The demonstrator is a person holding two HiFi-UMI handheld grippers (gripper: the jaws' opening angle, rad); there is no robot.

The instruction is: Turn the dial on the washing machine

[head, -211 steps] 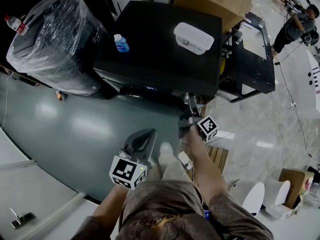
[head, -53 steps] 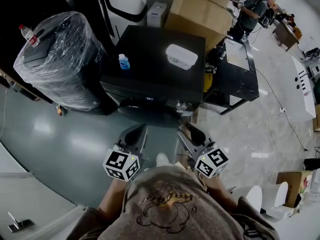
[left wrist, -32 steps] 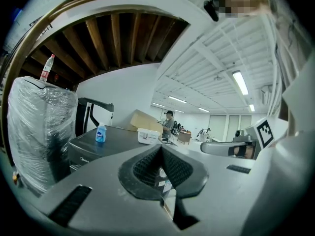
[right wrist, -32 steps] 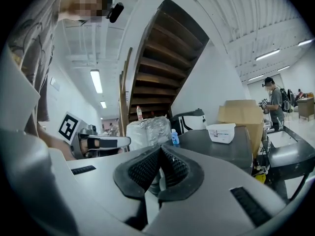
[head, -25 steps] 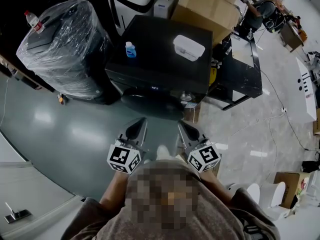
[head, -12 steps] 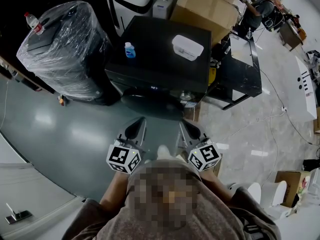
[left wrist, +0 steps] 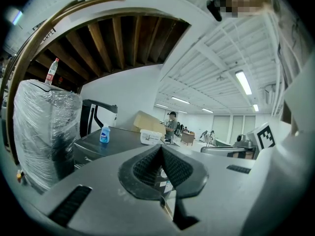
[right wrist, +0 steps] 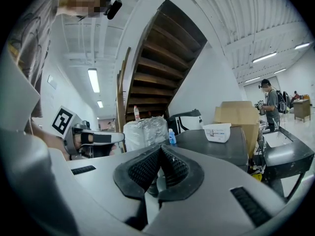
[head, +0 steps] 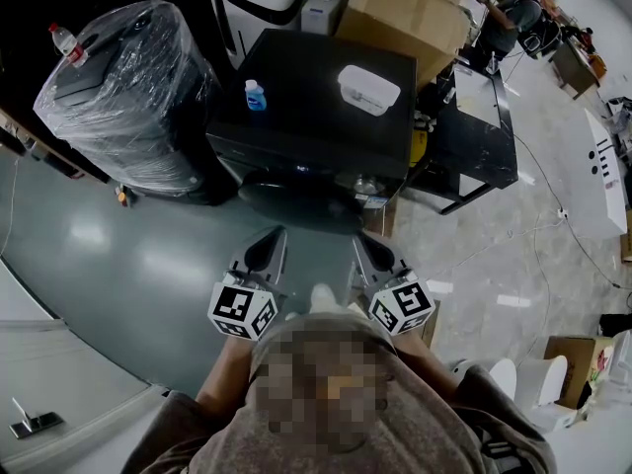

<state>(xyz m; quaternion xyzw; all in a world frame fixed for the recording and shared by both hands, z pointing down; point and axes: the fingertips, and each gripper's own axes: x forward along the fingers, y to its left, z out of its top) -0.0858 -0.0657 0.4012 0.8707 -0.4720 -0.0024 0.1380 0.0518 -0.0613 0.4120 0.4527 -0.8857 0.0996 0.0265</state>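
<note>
My left gripper point(head: 269, 249), my right gripper point(head: 366, 249): jaws closed, holding nothing; washing machine point(head: 316, 117) at 12 o'clock, well apart.

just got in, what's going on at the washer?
A person stands facing the black washing machine, a gripper in each hand. The left gripper and right gripper are both shut on nothing and held close to the body, short of the machine's front. Neither touches the dial at the front right corner, so no turning is under way. A blue bottle and a white tub sit on the machine's top.
</note>
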